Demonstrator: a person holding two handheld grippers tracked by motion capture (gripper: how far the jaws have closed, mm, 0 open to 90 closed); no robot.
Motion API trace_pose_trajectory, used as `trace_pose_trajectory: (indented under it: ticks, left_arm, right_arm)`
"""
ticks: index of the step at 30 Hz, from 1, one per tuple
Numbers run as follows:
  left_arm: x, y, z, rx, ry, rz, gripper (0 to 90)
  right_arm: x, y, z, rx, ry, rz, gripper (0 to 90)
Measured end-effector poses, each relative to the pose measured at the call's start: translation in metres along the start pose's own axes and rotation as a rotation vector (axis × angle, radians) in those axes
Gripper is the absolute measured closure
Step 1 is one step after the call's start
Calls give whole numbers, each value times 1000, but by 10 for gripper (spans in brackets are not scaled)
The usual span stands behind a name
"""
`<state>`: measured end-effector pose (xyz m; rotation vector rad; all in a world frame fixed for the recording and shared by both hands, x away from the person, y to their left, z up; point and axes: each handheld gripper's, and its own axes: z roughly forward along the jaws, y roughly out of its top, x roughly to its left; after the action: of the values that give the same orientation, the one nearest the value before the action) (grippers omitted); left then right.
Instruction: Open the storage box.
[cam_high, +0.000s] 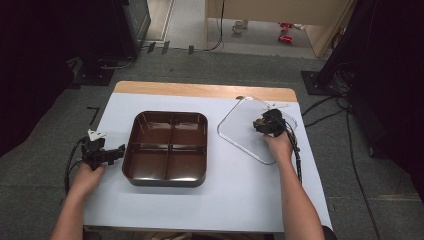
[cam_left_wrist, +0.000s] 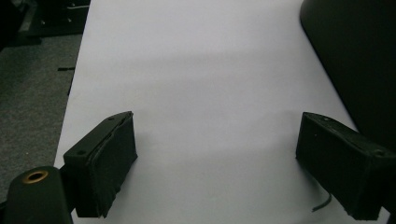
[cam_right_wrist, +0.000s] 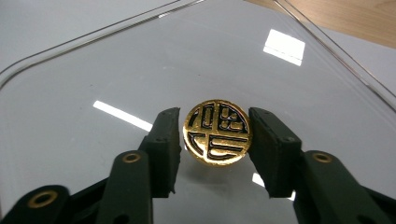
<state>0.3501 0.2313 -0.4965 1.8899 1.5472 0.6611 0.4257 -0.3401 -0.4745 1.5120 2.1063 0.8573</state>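
One gold emblem (cam_right_wrist: 217, 132) with black strokes sits between the right claw (cam_right_wrist: 215, 147) pads.

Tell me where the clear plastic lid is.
In the high view, the clear plastic lid lies flat on the table's right side, right of the brown four-compartment tray, under the right gripper.

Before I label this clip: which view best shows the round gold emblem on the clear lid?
The right gripper view: the round gold emblem sits large and sharp on the clear plastic lid, between the right gripper pads. In the high view the gripper covers it on the lid. The left gripper view faces white table.
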Motion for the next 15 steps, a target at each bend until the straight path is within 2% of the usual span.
trace_pose_trajectory:
  ticks: [1, 5, 9, 12, 15]
  left_arm:
    - [0, 0, 0, 0, 0, 0, 121]
    - [0, 0, 0, 0, 0, 0, 121]
    - [0, 0, 0, 0, 0, 0, 121]
    - [0, 0, 0, 0, 0, 1, 121]
    - [0, 0, 0, 0, 0, 0, 121]
  right_arm:
    - [1, 0, 1, 13, 2, -2, 483]
    - [3, 1, -1, 20, -21, -14, 454]
    - [3, 4, -9, -9, -17, 17, 446]
    - [5, 7, -18, -29, 10, 30, 441]
    - [10, 9, -29, -39, 43, 23, 431]
